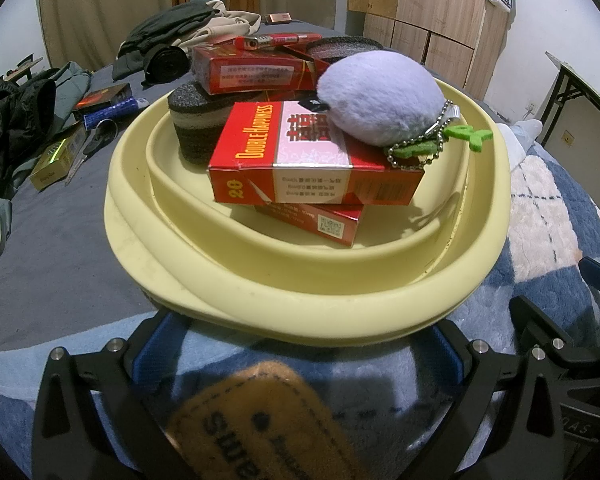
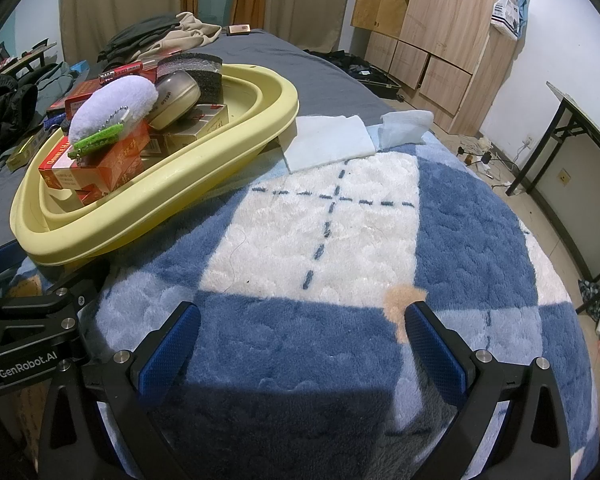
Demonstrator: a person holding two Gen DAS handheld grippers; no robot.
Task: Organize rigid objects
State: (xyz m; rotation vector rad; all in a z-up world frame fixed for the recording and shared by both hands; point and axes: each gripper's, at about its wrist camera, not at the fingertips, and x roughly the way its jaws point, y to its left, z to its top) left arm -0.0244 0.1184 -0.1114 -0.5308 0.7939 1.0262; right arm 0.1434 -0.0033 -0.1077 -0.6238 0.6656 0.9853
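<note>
The left gripper (image 1: 300,344) gapes wide, its tips hidden under the yellow basin (image 1: 260,304) at twelve o'clock. The right gripper (image 2: 302,334) is spread wide, empty, above the blanket (image 2: 320,220).

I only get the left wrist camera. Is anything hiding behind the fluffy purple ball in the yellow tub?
Observer: Yes. A round metal tin sits tilted behind the fluffy ball, on top of the red boxes in the yellow tub.
Operator: Cool! Is the other grabber holding something?
Observer: No. The right gripper is open with nothing between its fingers, only the blue and white blanket in front of it.
</note>
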